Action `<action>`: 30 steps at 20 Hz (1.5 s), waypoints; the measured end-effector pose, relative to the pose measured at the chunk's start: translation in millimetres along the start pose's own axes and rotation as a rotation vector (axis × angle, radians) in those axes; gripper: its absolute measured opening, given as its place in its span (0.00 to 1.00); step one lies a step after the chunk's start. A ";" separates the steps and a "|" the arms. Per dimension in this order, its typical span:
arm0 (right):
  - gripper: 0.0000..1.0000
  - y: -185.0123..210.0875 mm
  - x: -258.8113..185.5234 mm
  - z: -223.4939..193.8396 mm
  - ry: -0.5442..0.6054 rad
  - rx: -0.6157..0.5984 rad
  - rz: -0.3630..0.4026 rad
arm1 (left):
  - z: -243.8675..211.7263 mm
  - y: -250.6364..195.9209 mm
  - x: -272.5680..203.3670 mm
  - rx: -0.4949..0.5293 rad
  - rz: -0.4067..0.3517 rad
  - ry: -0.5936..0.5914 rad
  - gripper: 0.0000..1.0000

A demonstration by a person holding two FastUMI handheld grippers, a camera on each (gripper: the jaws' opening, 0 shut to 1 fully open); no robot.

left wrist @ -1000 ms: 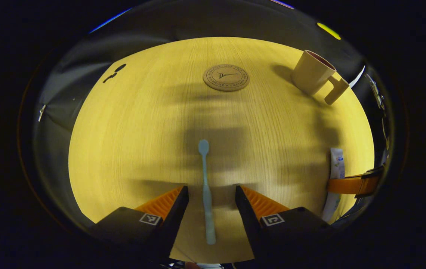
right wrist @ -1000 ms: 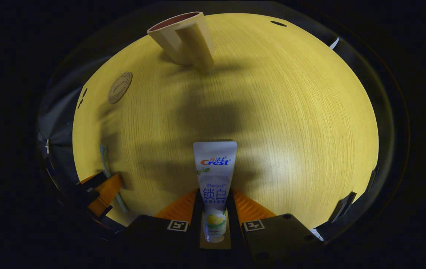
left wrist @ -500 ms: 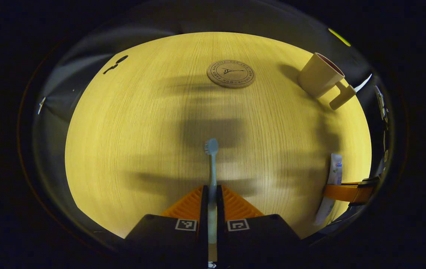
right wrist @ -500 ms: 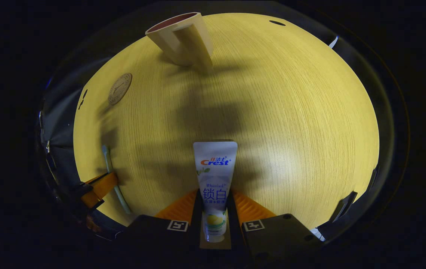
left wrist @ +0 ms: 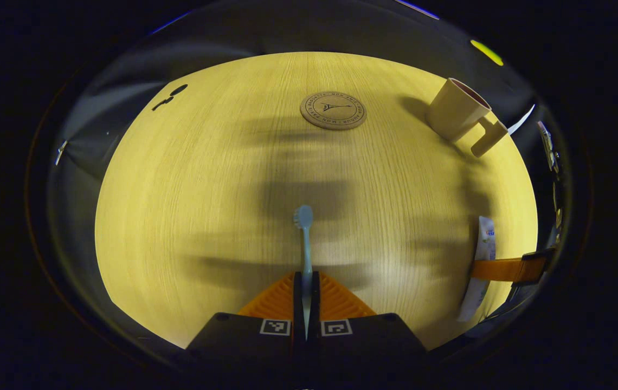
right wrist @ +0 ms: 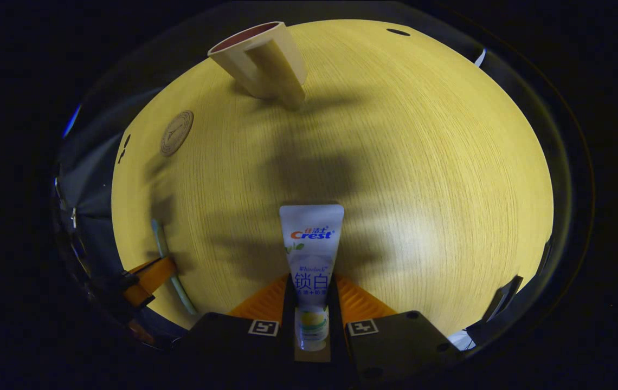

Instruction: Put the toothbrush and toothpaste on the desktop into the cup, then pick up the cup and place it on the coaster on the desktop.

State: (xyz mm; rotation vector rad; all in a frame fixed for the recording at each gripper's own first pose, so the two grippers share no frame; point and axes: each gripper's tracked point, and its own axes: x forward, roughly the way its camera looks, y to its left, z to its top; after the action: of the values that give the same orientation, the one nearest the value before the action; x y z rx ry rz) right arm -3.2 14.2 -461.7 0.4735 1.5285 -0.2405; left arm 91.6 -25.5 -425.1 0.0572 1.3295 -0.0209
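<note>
In the left gripper view my left gripper is shut on the handle of a pale blue toothbrush, whose head points forward over the table. In the right gripper view my right gripper is shut on a white toothpaste tube, flat end forward. The beige cup with its handle stands far right in the left gripper view and top centre as cup in the right gripper view. A round brown coaster lies at the far middle; coaster sits far left. The right gripper with the tube shows at the left gripper view's right edge.
The round light wooden table carries broad shadows across its middle. Dark cloth wall surrounds the table's far edge. At the right gripper view's lower left the left gripper holds the toothbrush.
My left gripper closed on the toothbrush handle, which had lain between open fingers, and turned the brush on its side. The right gripper stayed shut on the toothpaste, shifting only slightly.
</note>
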 end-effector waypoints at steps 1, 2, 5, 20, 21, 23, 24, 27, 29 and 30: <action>0.31 0.2 -0.8 0.1 -0.009 0.005 0.005 | 1.5 -0.1 -3.2 -0.004 -0.004 -0.009 0.06; 0.31 -0.2 -1.3 0.3 -0.024 0.005 0.008 | 1.7 -0.3 -6.1 -0.008 -0.009 -0.019 0.06; 0.26 -1.7 -10.3 2.9 -0.101 -0.005 0.043 | 4.4 -2.3 -16.0 -0.027 -0.024 -0.061 0.06; 0.25 22.2 -180.0 77.2 -0.906 -0.222 0.340 | 68.1 -66.7 -143.2 -0.073 -0.225 -0.675 0.06; 0.25 21.1 -194.4 88.3 -0.945 -0.240 0.346 | 72.9 -75.5 -149.7 -0.058 -0.251 -0.712 0.06; 0.25 25.6 -218.1 114.0 -1.016 -0.261 0.373 | 84.8 -94.3 -165.2 -0.040 -0.297 -0.781 0.06; 0.25 30.0 -232.0 126.4 -1.046 -0.266 0.395 | 91.8 -102.4 -171.5 -0.040 -0.318 -0.811 0.06; 0.25 51.1 -248.0 183.8 -1.125 -0.242 0.451 | 109.2 -119.0 -184.2 -0.041 -0.338 -0.874 0.06; 0.25 58.8 -251.6 214.1 -1.166 -0.220 0.481 | 115.4 -125.5 -185.0 -0.042 -0.336 -0.895 0.06; 0.25 58.0 -247.7 226.0 -1.185 -0.219 0.484 | 116.7 -128.1 -184.4 -0.045 -0.338 -0.900 0.06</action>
State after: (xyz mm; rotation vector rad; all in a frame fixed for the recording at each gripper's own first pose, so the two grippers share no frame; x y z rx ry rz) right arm 214.6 -68.6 -213.7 0.3894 0.2558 0.0456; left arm 154.5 -162.9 -222.2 -0.1987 0.4266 -0.2723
